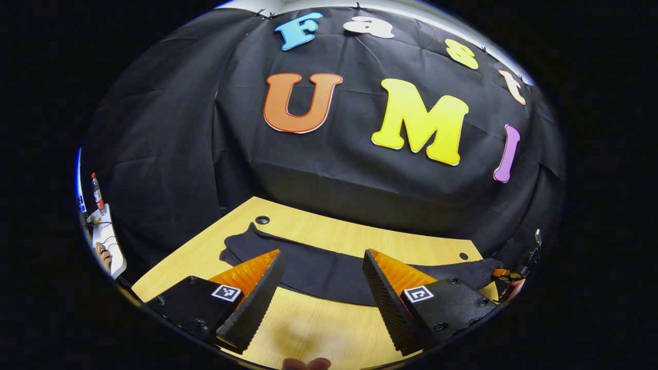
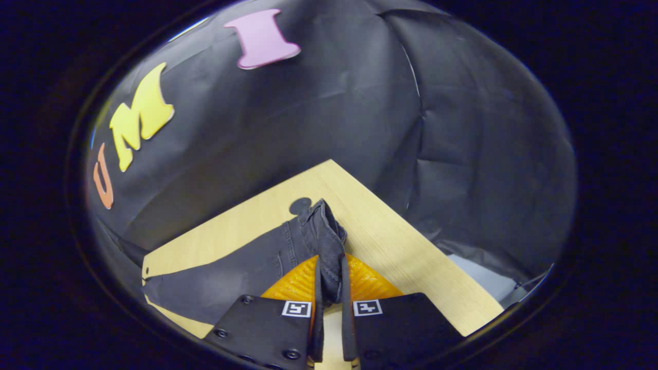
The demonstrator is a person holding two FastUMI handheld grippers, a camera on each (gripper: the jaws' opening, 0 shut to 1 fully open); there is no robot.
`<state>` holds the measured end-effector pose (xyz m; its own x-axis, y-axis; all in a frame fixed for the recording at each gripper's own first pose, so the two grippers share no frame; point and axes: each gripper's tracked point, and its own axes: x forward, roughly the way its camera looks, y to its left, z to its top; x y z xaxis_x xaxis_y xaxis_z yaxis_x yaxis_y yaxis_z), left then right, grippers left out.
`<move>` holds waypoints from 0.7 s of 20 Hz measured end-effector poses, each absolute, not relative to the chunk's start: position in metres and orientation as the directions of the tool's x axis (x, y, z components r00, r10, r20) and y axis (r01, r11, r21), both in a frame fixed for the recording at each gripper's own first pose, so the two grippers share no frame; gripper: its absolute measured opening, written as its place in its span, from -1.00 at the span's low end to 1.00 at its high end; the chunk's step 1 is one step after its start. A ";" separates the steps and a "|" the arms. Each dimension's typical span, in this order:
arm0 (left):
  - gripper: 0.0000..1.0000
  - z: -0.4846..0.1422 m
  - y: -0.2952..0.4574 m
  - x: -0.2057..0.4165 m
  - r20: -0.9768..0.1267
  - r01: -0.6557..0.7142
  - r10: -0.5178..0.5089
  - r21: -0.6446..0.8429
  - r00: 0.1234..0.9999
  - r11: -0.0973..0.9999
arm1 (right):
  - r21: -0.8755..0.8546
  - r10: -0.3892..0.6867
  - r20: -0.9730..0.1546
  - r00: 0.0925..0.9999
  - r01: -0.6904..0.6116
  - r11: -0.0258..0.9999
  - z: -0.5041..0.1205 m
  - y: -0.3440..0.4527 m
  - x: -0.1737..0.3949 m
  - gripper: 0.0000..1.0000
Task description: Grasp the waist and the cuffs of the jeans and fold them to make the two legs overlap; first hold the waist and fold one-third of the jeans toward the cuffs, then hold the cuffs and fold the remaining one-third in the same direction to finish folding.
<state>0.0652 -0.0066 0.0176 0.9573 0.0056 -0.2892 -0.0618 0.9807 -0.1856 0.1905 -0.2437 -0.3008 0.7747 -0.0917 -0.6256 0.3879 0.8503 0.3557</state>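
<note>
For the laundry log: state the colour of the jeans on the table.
Dark grey, near black jeans; clearest in the right gripper view.

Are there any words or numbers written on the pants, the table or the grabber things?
jeans: no writing can be seen.
table: no writing, just plain wood.
square markers on the left gripper and the right gripper: black-and-white patterns, not words or numbers.
bottle at the far left edge: it has a label, too small to read.
</note>
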 end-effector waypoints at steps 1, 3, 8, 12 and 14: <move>0.98 0.018 0.002 0.064 -0.280 -0.072 0.015 -0.194 0.960 0.978 | 0.340 -0.096 -0.605 0.791 0.365 0.867 -0.284 -0.241 0.186 -0.70; 0.98 0.019 0.021 0.060 -0.264 -0.092 0.033 -0.216 0.964 0.972 | 0.305 -0.099 -0.550 0.829 0.310 0.901 -0.244 -0.223 0.182 -0.70; 0.98 0.013 0.079 0.045 -0.239 -0.142 0.084 -0.236 0.967 0.961 | 0.217 -0.043 -0.422 0.906 0.146 0.965 -0.141 -0.155 0.179 -0.78; 0.98 0.004 0.115 0.039 -0.228 -0.155 0.097 -0.250 0.969 0.956 | 0.170 0.037 -0.366 0.930 0.027 0.985 -0.091 -0.050 0.197 -0.70; 0.98 -0.003 0.130 0.036 -0.224 -0.148 0.089 -0.262 0.971 0.954 | 0.136 0.076 -0.357 0.931 -0.028 0.990 -0.084 0.003 0.204 -0.70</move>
